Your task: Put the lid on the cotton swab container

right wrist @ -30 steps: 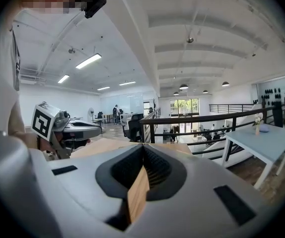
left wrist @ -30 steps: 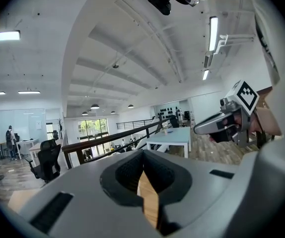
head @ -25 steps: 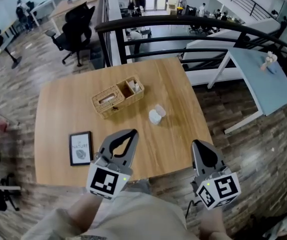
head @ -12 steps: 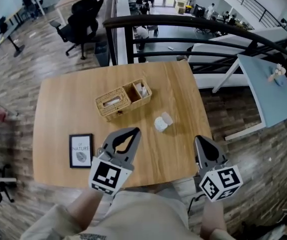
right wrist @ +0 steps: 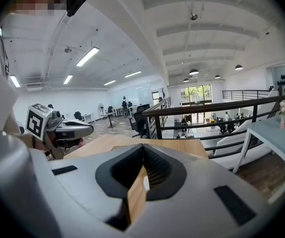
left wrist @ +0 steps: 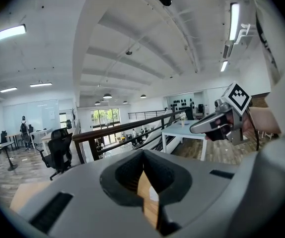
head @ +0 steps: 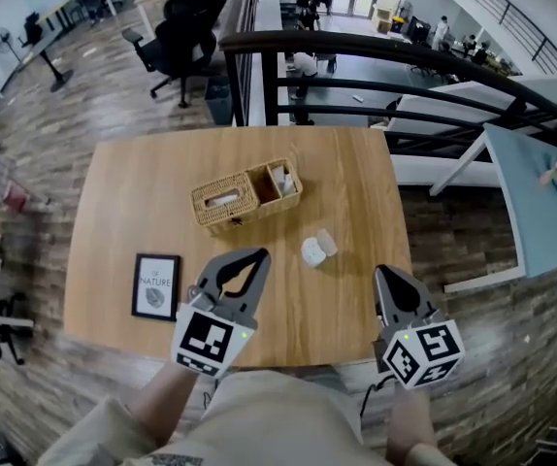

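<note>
The small white cotton swab container (head: 308, 254) stands on the wooden table (head: 123, 192), right of its middle. Its pale lid (head: 326, 242) lies against its right side, off the container. My left gripper (head: 259, 254) hangs over the table's near part, left of the container and apart from it, shut with nothing held. My right gripper (head: 380, 272) is over the table's near right corner, also shut and empty. In the left gripper view the left gripper (left wrist: 143, 152) has its jaws pressed together; in the right gripper view the right gripper (right wrist: 143, 147) looks the same.
A wicker basket (head: 230, 212) with two compartments sits behind the container, near the table's middle. A black-framed picture (head: 155, 285) lies flat at the near left. A black railing (head: 356, 49) runs behind the table's far edge. A light blue table (head: 540, 197) stands to the right.
The head view has shifted, so table, basket and container sit lower and further right in the picture. Both grippers keep their places in the picture and stay shut.
</note>
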A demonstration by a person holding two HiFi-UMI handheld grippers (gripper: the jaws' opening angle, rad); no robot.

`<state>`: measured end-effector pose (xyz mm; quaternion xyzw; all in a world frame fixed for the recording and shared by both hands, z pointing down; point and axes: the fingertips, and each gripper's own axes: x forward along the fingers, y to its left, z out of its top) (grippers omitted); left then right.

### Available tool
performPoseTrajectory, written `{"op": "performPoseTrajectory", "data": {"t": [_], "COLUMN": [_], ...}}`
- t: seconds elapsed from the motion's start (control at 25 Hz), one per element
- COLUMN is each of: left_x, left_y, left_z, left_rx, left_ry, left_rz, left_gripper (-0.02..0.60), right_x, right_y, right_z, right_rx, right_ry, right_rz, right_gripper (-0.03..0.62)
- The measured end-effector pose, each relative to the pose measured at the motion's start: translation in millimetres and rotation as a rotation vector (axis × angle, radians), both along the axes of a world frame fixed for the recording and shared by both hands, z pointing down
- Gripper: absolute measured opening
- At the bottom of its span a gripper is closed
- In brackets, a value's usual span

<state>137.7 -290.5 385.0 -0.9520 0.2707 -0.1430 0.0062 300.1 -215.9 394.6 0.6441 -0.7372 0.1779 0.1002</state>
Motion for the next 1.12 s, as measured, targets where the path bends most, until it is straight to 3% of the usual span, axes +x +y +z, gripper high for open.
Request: {"op": "performPoseTrajectory", "data": {"t": [0.68, 0.96, 1.12], "left_x": [50.3, 53.4, 52.0], "left_y": [-6.7, -13.4, -20.7], "left_z": [50.1, 82.5, 104.6], "left_rx": [-0.081, -0.137, -0.163], "left_ry": [-0.095, -0.136, -0.153], "left_rz": [-0.275, -0.302, -0.306], "left_gripper": [0.021, 0.021, 0.021], "right_x": [68.0, 68.8, 58.4], "right_y": [-58.9, -105.3, -120.6], "right_z": [54.3, 121.4, 163.0], "right_rx": [-0.082, -0.182, -0.247], "right_ry": [-0.026, -0.089, 0.006], "right_rz": [-0.253, -0.279, -0.314], "right_gripper": [0.026, 0.026, 0.026]}}
